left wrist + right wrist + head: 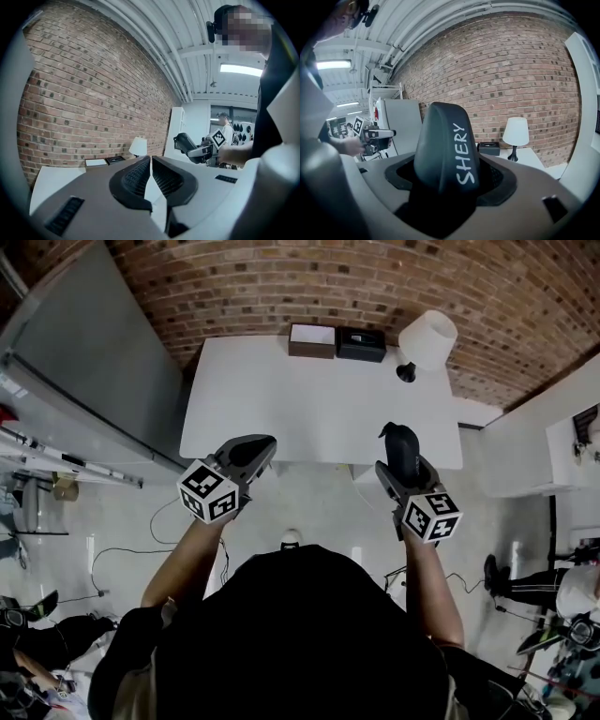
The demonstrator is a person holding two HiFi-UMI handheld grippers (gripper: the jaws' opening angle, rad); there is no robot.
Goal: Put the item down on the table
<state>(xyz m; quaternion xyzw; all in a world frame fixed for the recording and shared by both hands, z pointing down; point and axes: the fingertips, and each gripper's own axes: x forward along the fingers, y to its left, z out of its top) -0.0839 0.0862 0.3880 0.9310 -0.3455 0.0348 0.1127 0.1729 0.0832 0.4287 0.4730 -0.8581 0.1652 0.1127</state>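
A dark rounded case point(446, 145) with white "SHERY" lettering stands up between the jaws of my right gripper point(402, 468), which is shut on it. In the head view the case point(401, 444) is held over the near right edge of the white table point(309, 399), above its surface. My left gripper point(257, 452) hovers at the table's near left edge. Its two ribbed pads point(161, 177) are shut together with nothing between them. From the left gripper view I see the right gripper point(194, 146) off to the right, carrying the case.
Along the table's far edge stand a brown box point(311, 339), a black box point(361, 343) and a white lamp point(427, 339). A tall grey cabinet point(94, 362) stands to the left. A brick wall runs behind the table. Cables lie on the floor below.
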